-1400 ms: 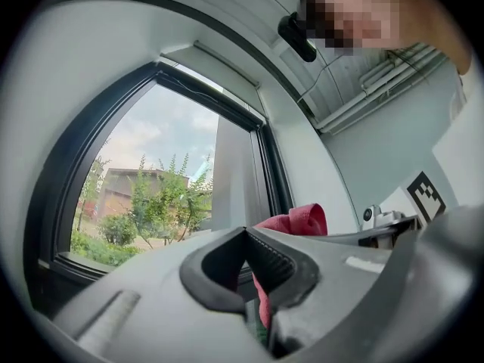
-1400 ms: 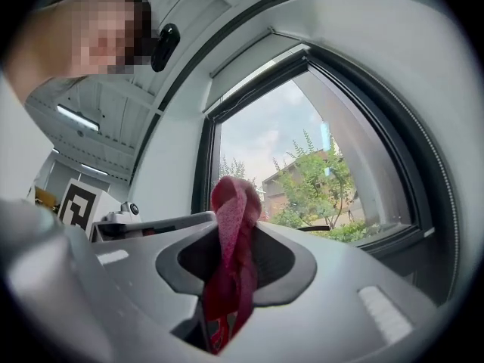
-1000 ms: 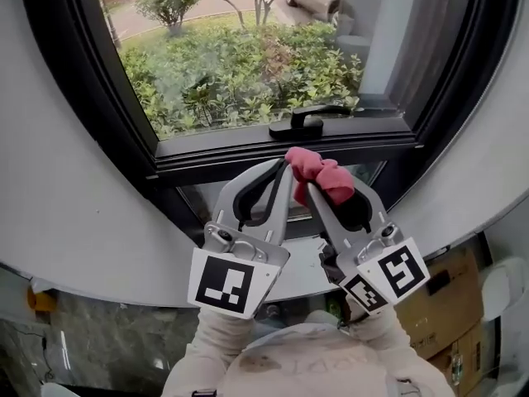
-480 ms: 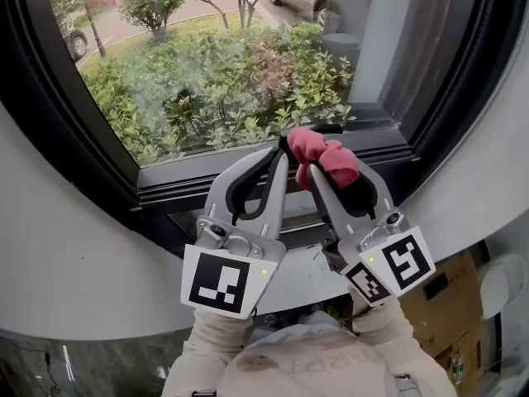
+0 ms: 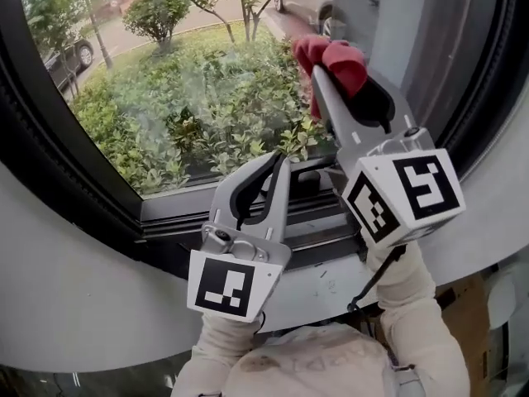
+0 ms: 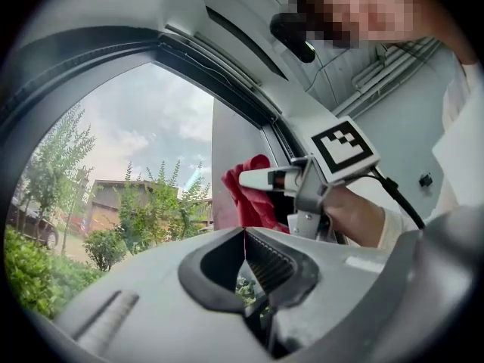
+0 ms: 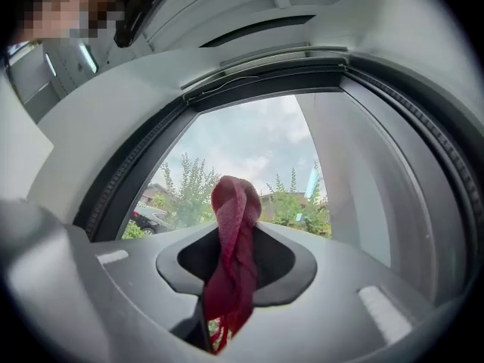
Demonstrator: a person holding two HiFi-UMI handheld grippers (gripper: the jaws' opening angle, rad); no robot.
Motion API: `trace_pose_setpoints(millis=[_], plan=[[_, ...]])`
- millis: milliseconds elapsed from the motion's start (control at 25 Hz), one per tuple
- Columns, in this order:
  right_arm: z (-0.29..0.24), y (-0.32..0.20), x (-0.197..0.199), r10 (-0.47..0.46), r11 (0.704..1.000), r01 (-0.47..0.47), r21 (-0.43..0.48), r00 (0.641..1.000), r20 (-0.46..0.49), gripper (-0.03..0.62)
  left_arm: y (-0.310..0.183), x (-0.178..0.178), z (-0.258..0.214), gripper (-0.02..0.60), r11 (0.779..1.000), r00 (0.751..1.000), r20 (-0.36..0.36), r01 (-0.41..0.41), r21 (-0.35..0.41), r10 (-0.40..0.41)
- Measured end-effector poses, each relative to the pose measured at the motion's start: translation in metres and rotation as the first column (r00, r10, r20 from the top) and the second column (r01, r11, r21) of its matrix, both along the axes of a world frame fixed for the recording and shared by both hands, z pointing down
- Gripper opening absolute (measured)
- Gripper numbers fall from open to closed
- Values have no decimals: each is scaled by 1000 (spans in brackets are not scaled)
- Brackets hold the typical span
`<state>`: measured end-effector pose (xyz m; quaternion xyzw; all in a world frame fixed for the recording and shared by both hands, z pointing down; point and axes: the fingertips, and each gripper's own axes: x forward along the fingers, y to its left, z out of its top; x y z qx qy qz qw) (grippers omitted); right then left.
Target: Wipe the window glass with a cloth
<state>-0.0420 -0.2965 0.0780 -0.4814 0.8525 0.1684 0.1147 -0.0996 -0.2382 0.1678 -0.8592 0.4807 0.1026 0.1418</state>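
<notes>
Window glass w/ shrubs outside: R gripper up by its right edge, clamped on red cloth, which looks soft, light & floppy, so best pinched mid-bunch; L gripper lower, jaws together, empty.

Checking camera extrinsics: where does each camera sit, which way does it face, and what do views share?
Head view: on the person's head, facing steeply down at the window glass; shows left gripper, right gripper, red cloth, both sleeves.
Left gripper view: on the left gripper, facing along its shut jaws up toward the glass; shows the right gripper and the hand holding it.
Right gripper view: on the right gripper, facing the glass along jaws shut on the cloth.
Shared: all three show cloth and glass.
</notes>
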Motion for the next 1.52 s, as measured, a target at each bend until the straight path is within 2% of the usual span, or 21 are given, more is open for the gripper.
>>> trace_pose_setpoints(millis=[200,360,600,880,1240,1360,1520], plan=[[-43,-19,-11,106,991,-100,83,992,-63,130,-12,-10,-6,0,1000,1000,-19,-1,-1,1],[-30,-20,-10,143,985,-135,112,987,-71,126,-18,-13,-6,0,1000,1000,-29,-11,9,11],[-16,-24,-4,144,984,-135,113,987,-72,126,-23,-7,-2,0,1000,999,-31,-15,13,15],[-14,-40,73,233,970,-230,84,972,-28,129,-28,23,-3,0,1000,999,-26,-25,9,26],[-9,-63,183,370,928,-371,43,929,27,129,-39,82,-2,0,998,998,-8,-59,5,59],[-8,-65,199,376,925,-377,38,926,43,129,-42,95,-1,1,998,998,-5,-61,2,61],[-4,-63,197,381,922,-383,66,924,38,124,-45,105,0,0,998,998,-2,-59,-5,59]])
